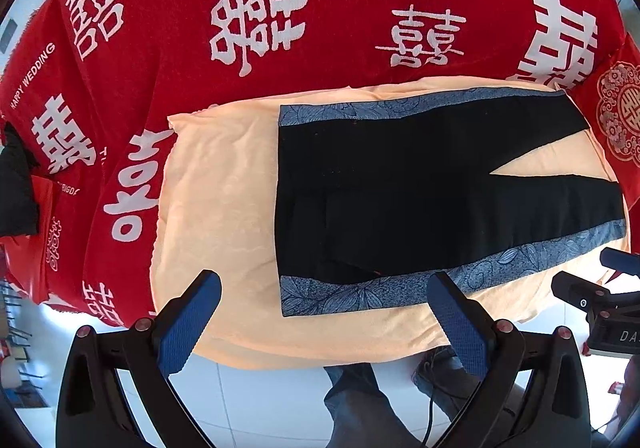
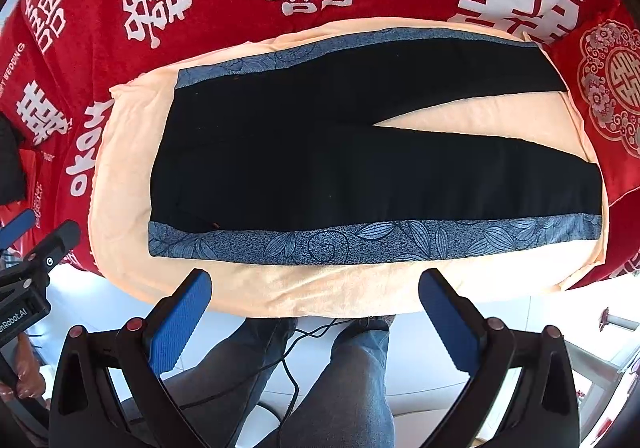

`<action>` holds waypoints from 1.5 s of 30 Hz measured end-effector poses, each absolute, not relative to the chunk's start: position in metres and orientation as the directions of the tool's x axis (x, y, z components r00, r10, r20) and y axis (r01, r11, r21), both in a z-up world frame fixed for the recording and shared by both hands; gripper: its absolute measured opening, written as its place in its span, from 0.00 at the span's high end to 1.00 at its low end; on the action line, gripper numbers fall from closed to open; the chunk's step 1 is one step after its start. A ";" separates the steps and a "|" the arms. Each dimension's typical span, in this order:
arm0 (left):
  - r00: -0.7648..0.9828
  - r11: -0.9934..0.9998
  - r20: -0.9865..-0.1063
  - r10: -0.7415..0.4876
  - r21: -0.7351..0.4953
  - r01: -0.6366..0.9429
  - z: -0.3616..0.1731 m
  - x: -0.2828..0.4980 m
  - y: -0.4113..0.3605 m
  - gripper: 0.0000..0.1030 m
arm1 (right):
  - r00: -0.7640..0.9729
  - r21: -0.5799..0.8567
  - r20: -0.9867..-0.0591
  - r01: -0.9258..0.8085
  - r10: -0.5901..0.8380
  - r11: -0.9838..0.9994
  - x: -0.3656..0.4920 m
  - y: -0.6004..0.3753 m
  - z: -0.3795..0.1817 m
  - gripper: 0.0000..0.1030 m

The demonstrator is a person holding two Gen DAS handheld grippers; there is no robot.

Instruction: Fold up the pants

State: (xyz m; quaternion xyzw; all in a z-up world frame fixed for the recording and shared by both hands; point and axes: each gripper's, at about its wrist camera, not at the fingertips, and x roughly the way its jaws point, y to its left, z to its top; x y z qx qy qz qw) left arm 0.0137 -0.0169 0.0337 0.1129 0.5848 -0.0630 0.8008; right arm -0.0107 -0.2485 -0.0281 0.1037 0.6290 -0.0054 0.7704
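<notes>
Black pants (image 1: 400, 187) with blue floral side stripes lie flat and spread on a peach cloth (image 1: 216, 183), waistband to the left, the two legs parted to the right. They also show in the right wrist view (image 2: 320, 163). My left gripper (image 1: 324, 284) is open and empty, above the near edge by the waistband corner. My right gripper (image 2: 316, 284) is open and empty, above the near edge below the near leg's blue stripe (image 2: 376, 244). The right gripper (image 1: 600, 288) shows at the right edge of the left wrist view, and the left gripper (image 2: 36, 232) at the left edge of the right wrist view.
A red cover (image 1: 320, 7) with white characters lies under the peach cloth (image 2: 120, 240) and beyond it. A red patterned cushion (image 2: 608, 87) sits at the right. A dark item (image 1: 16, 183) lies at the far left. The person's legs (image 2: 352, 368) and a cable are on the tiled floor.
</notes>
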 end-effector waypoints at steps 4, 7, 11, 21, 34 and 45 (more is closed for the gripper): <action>0.317 0.967 -0.948 0.033 0.111 0.231 0.035 0.012 -0.018 0.00 | 0.210 0.152 -0.970 0.137 0.121 0.979 -0.011 -0.248 -0.027 0.00; 0.326 0.966 -0.945 0.035 0.116 0.232 0.037 0.009 -0.019 0.00 | 0.206 0.151 -0.971 0.134 0.122 0.979 -0.013 -0.249 -0.027 0.00; 0.330 0.966 -0.943 0.036 0.118 0.231 0.038 0.007 -0.020 0.00 | 0.210 0.150 -0.970 0.129 0.121 0.980 -0.014 -0.250 -0.026 0.00; 0.337 0.968 -0.940 0.047 0.126 0.218 0.041 0.005 -0.021 0.00 | 0.220 0.162 -0.967 0.130 0.131 0.978 -0.017 -0.252 -0.025 0.00; 0.315 0.980 -0.948 0.054 0.111 0.166 0.038 0.000 -0.041 0.00 | 0.216 0.164 -0.966 0.095 0.140 0.982 -0.020 -0.271 -0.027 0.00; 0.244 0.998 -0.968 0.062 0.056 -0.032 0.027 -0.030 -0.053 0.00 | 0.204 0.177 -0.963 -0.004 0.174 0.984 -0.025 -0.304 -0.029 0.00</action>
